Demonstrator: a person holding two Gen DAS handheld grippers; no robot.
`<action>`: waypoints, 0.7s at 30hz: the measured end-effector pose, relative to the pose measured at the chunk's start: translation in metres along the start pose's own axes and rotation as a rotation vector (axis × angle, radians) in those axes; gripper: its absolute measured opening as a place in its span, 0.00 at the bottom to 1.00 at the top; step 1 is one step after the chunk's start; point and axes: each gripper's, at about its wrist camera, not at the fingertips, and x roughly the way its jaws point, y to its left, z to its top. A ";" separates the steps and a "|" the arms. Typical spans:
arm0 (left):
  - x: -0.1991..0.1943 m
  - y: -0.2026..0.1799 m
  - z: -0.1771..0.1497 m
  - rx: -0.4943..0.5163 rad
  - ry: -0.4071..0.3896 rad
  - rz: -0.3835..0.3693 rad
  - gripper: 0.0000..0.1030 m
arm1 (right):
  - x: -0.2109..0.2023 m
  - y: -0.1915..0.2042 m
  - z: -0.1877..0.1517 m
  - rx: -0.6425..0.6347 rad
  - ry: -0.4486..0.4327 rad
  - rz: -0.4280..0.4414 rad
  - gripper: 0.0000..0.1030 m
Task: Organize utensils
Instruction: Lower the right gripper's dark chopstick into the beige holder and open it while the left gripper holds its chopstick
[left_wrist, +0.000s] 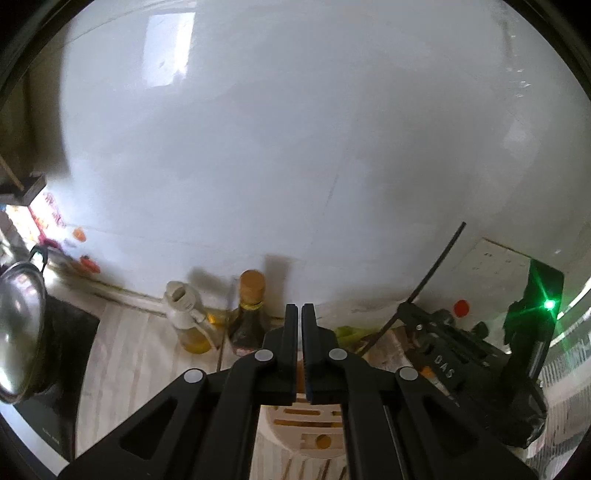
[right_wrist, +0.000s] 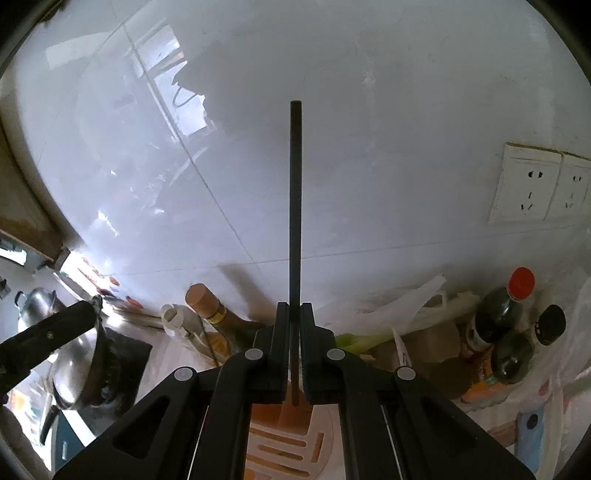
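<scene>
Black chopstick (right_wrist: 296, 206): thin rod, pinched between the pads of the right gripper (right_wrist: 294, 314), sticking up and fwd well past the fingertips against the white tiled wall (right_wrist: 369, 129). Its lower end shows just below the pads, above a round slotted utensil holder (right_wrist: 288, 446) w/ orange interior. Left-wrist view shows the same rod (left_wrist: 432, 273) slanting up from the right gripper (left_wrist: 402, 306) at right. Left gripper (left_wrist: 299, 314): jaws pressed together, nothing visible between them; it hangs over the holder (left_wrist: 303, 424), near the worktop (left_wrist: 125, 343). Behind, at the wall foot: oil bottle w/ white spout (left_wrist: 188, 317) beside a dark sauce bottle w/ tan cap (left_wrist: 251, 306). Far left: steel pot lid (left_wrist: 18, 332). Right-wrist view also shows wall sockets (right_wrist: 532, 188), a red-capped bottle (right_wrist: 506, 302), plastic bags (right_wrist: 402, 302) and green stalks (right_wrist: 362, 339).
</scene>
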 end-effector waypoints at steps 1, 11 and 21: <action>0.004 0.005 -0.003 -0.007 0.011 0.010 0.00 | 0.003 0.002 -0.001 -0.007 0.006 -0.005 0.05; 0.018 0.039 -0.024 -0.049 0.048 0.097 0.00 | 0.009 0.012 -0.014 -0.046 0.019 -0.027 0.05; 0.028 0.064 -0.037 -0.045 0.016 0.214 0.79 | 0.025 0.011 -0.027 -0.063 0.111 -0.042 0.10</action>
